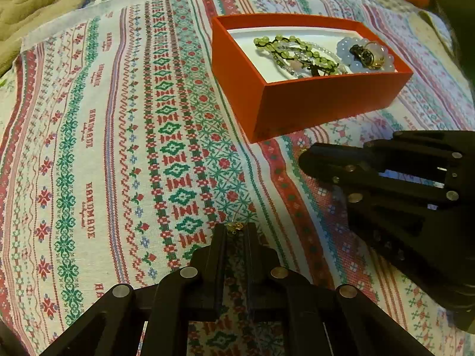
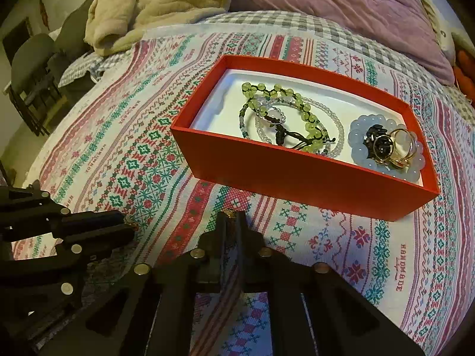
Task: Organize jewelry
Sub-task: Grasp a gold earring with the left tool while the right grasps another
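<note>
Both claws are pointing down at a bed that's wearing a patterned cloth (image 1: pixel 124 136) with "HANDMADE" stitched along the stripes. In the left wrist view the left claw (image 1: pixel 235 227) is sitting at 6 o'clock with its fingers pressed together, pinching a tiny gold piece (image 1: pixel 234 227) right at the tips (too small to say what it is, maybe a clasp or a bit of chain). The right claw (image 1: pixel 305 155) is coming in from 3 o'clock in that same view, fingers drawn shut, with a speck of gold showing just at its tip.

In the right wrist view, the right claw is at 6 o'clock and squeezing the gold bit (image 2: pixel 230 213) too, while the left claw is poking in from 9 o'clock.

The red box (image 2: pixel 297 178) is sitting on the cloth at about 1 o'clock from both claws, close but not touching them. Inside it, on the white lining, a green bead bracelet (image 2: pixel 282 109) is lying tangled with a clear bead strand (image 2: pixel 338 127) toward the middle, and a pale blue bead bracelet (image 2: pixel 359 151) is lying at the right end with gold rings (image 2: pixel 400 145) and something dark piled in its centre.

A beige blanket (image 2: pixel 166 3) and a purple duvet (image 2: pixel 341 3) are bunching up at 12 o'clock.
</note>
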`<control>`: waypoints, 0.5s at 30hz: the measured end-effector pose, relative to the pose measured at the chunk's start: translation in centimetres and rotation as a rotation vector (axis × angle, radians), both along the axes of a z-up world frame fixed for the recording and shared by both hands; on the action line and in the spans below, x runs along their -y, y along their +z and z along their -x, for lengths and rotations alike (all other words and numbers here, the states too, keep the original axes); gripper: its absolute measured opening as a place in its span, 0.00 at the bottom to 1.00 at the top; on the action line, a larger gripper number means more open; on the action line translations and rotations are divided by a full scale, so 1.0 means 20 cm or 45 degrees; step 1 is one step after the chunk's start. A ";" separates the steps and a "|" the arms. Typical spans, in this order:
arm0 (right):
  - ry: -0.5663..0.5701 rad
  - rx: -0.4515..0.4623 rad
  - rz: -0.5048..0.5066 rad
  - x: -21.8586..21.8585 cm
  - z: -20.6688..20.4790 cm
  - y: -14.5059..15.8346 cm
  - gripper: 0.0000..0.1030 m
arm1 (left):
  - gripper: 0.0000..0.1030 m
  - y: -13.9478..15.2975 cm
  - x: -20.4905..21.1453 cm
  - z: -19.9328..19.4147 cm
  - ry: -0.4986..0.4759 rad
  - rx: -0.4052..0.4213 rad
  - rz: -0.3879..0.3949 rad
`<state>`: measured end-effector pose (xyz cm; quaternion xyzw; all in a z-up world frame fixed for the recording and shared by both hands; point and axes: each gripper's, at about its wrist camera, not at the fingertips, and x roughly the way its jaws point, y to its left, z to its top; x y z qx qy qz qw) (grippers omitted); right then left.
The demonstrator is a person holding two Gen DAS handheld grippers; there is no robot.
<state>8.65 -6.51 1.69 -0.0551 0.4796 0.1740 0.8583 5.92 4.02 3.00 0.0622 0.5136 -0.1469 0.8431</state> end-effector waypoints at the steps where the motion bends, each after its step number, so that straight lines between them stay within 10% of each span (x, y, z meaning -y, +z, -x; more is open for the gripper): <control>1: -0.001 -0.003 -0.005 0.00 0.00 0.00 0.05 | 0.05 0.00 0.00 0.00 0.001 0.001 0.000; 15: 0.012 0.011 -0.040 0.11 0.13 0.09 0.05 | 0.05 0.00 -0.02 -0.01 0.013 0.004 -0.003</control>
